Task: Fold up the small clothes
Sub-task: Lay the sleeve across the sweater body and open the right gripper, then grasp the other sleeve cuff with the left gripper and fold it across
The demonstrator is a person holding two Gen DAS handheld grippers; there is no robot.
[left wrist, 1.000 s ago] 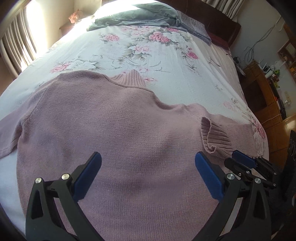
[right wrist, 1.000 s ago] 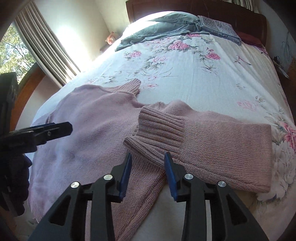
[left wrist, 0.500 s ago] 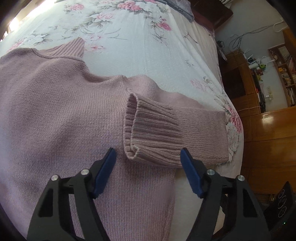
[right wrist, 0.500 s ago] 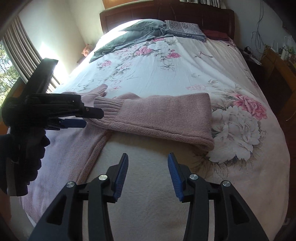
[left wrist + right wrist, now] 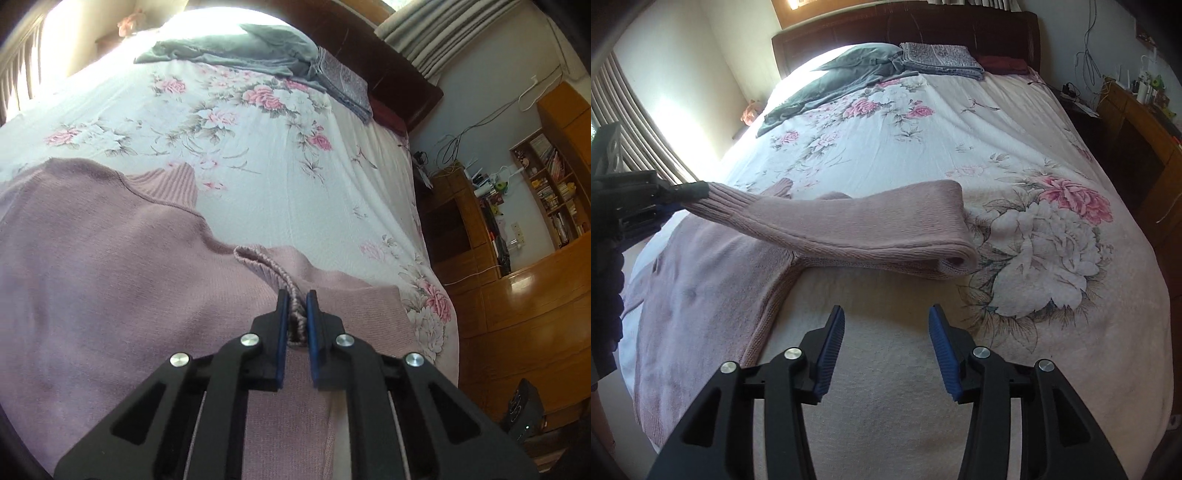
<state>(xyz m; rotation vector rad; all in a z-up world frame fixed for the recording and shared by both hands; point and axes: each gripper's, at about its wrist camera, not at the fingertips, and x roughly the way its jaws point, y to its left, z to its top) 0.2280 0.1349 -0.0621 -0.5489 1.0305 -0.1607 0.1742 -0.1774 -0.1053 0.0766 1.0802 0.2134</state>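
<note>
A dusty-pink knit sweater (image 5: 110, 280) lies flat on the floral bedspread (image 5: 258, 166), its ribbed collar (image 5: 166, 184) toward the headboard. My left gripper (image 5: 296, 302) is shut on the ribbed cuff (image 5: 258, 264) of the sleeve. In the right wrist view that sleeve (image 5: 857, 225) is folded back on itself, and the left gripper (image 5: 689, 192) holds its cuff (image 5: 727, 199) lifted above the sweater body (image 5: 701, 306). My right gripper (image 5: 886, 339) stands open over bare bedspread, just in front of the sleeve's fold, holding nothing.
A grey blanket (image 5: 240, 51) and a folded patterned cloth (image 5: 343, 83) lie by the dark headboard (image 5: 905, 33). Wooden shelves and cabinets (image 5: 535, 206) line the right side of the bed. Curtains (image 5: 631, 110) hang on the left.
My left gripper has closed on the sleeve cuff and raised it. The right gripper has drawn back from the sleeve and stays open.
</note>
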